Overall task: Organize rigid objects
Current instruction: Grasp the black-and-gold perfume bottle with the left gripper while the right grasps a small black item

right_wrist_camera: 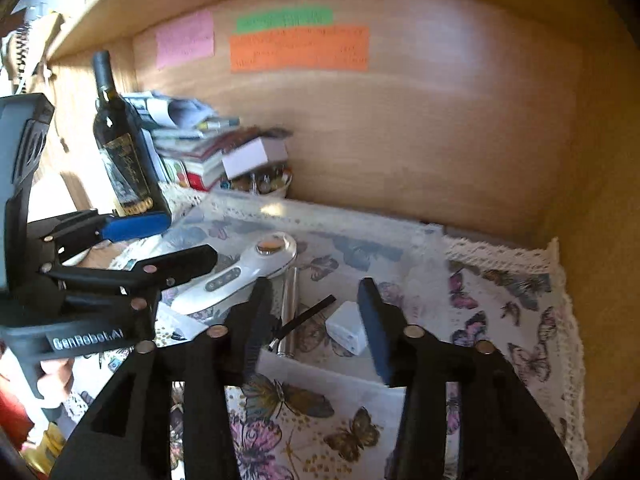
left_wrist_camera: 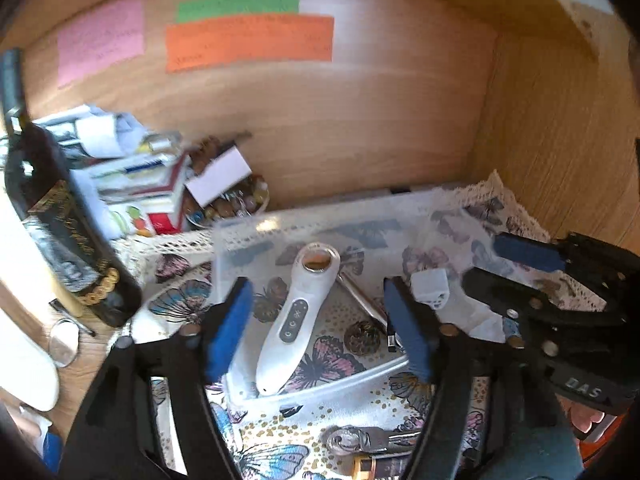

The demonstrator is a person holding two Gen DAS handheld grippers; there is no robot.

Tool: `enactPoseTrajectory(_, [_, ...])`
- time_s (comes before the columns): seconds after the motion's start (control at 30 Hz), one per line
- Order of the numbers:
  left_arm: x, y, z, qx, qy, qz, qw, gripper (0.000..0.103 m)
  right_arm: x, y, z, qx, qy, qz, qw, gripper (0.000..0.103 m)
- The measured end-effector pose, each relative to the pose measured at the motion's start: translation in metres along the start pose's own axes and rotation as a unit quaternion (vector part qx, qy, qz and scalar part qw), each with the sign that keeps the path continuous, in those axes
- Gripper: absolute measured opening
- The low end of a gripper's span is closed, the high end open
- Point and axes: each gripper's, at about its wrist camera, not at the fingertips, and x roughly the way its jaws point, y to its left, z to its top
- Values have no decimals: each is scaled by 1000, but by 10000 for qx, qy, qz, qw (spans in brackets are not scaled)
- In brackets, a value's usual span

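Note:
A clear plastic box (left_wrist_camera: 320,392) (right_wrist_camera: 424,240) lies on the butterfly cloth. In it lie a white handheld device (left_wrist_camera: 298,316) (right_wrist_camera: 240,276), a silver metal tube (left_wrist_camera: 364,300) (right_wrist_camera: 289,312), a white plug adapter (left_wrist_camera: 430,288) (right_wrist_camera: 347,330), a small pine cone (left_wrist_camera: 362,336) and a thin black stick (right_wrist_camera: 308,314). My left gripper (left_wrist_camera: 320,326) is open above the box, its fingers either side of the white device. My right gripper (right_wrist_camera: 316,320) is open over the adapter and tube. Each gripper shows in the other's view (left_wrist_camera: 528,256) (right_wrist_camera: 160,240).
A dark wine bottle (left_wrist_camera: 68,232) (right_wrist_camera: 124,148) stands at the left. Behind it are stacked books and papers (left_wrist_camera: 132,168) (right_wrist_camera: 188,140) and a bowl of small items (left_wrist_camera: 228,200). Keys (left_wrist_camera: 368,440) lie on the cloth in front. Wooden walls enclose the shelf behind and right.

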Motion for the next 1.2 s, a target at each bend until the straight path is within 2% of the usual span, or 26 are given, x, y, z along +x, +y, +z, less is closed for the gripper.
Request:
enactPoseTrajectory(0.13, [-25, 3, -9, -28, -213, 121, 9997, 93, -27, 4, -9, -113, -282, -153, 9994, 50])
enactPoseTrajectory(0.23, [-36, 4, -21, -79, -218, 186, 9996, 98, -41, 4, -20, -109, -344, -223, 9991, 55])
enactPoseTrajectory(0.47, [-31, -7, -65, -105, 326, 36, 9994, 98, -53, -3, -58, 43, -139, -406, 9991, 59])
enactPoseTrajectory(0.67, [-26, -23, -95, -129, 701, -91, 9974, 98, -51, -15, -95, 319, 254, -402, 9984, 59])
enactPoseTrajectory(0.9, [-21, -43, -117, -29, 991, -251, 9948, 98, -45, -18, -128, 532, 648, -234, 9962, 59])
enactPoseTrajectory(1.1, [-8, -55, -127, -6, 1256, -375, 9914, 98, -39, -10, -143, 471, 864, -141, 9950, 59])
enactPoseTrajectory(1.2, [-2, -61, -130, 84, 1331, -493, 9898, 98, -38, -8, -147, 430, 886, -160, 9950, 51])
